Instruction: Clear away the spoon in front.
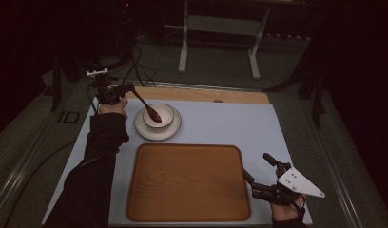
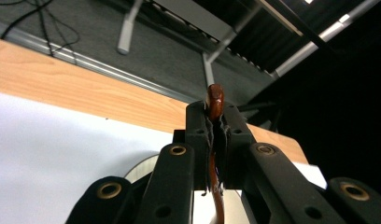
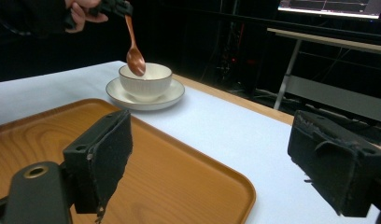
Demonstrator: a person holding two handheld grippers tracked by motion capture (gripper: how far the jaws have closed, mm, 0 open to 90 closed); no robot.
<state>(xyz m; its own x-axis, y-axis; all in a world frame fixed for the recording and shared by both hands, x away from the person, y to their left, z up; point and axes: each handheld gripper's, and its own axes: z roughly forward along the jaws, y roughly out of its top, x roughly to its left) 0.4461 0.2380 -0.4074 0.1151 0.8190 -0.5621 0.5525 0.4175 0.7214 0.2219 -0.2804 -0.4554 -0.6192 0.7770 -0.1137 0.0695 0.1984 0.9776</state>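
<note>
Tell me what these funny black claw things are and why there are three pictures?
A person holds a grabbing tool in each hand. One picture looks down from above the table; the other two come from small cameras riding on each tool. The left tool is pinching a brown spoon by its handle, with the scoop end over a white bowl. The bowl sits on a saucer. The right tool is open and holds nothing, near the corner of a wooden tray. Everything rests on a white table.
</note>
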